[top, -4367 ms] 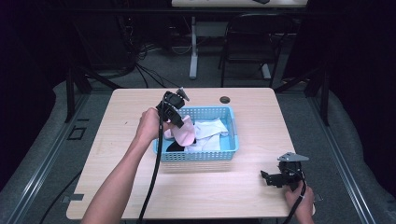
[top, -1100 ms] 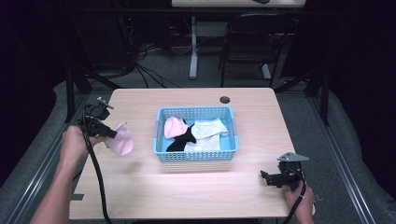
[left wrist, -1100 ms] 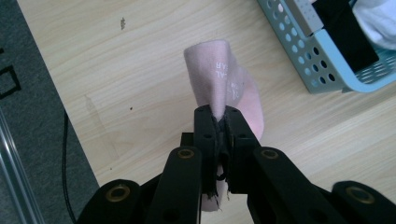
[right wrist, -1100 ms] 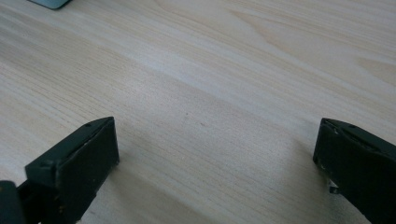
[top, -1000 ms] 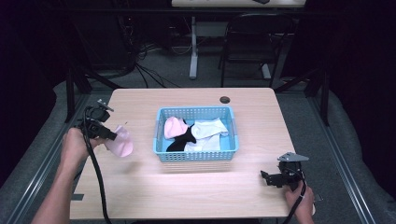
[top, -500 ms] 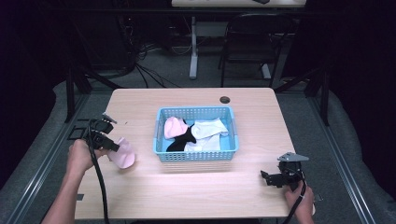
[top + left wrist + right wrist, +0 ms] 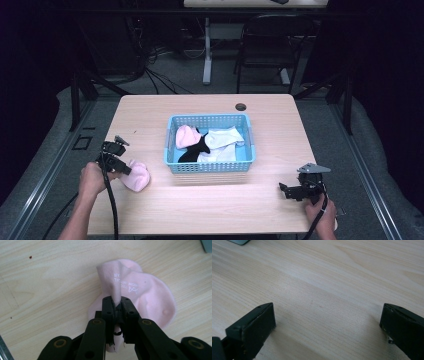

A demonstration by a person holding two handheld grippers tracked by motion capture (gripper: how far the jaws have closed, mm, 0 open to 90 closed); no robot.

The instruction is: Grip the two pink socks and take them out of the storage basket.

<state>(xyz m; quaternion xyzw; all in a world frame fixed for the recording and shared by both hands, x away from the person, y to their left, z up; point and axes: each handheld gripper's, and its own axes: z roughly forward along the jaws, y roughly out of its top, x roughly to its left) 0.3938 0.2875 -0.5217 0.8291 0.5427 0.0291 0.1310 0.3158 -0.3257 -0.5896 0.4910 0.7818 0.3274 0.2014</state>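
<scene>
A blue basket (image 7: pixel 208 167) sits in the middle of the pale wooden counter (image 7: pixel 210 205), and everything else is placed from it. Inside the basket lie a pink sock (image 7: pixel 184 136), a black sock (image 7: pixel 196 150) and white socks (image 7: pixel 223 140). To the basket's left, near the counter's near-left corner, the left tool (image 7: pixel 120 167) is held low by the person's left hand (image 7: pixel 91 177), the forearm coming up from the bottom edge and the tool pointing toward the basket. Its jaws are closed tight on a fold of a second pink sock (image 7: pixel 137 176), which rests on the counter just left of the basket; in the left gripper view the pinched fold of this sock (image 7: pixel 135 292) rises between the black jaws of the tool (image 7: pixel 116 305), with white lettering on the fabric. To the basket's right and nearer the person, the right tool (image 7: pixel 286 191) rests low over the counter in the right hand (image 7: pixel 320 210), its jaws spread wide and holding nothing, with bare wood between them in the right gripper view (image 7: pixel 327 322).
</scene>
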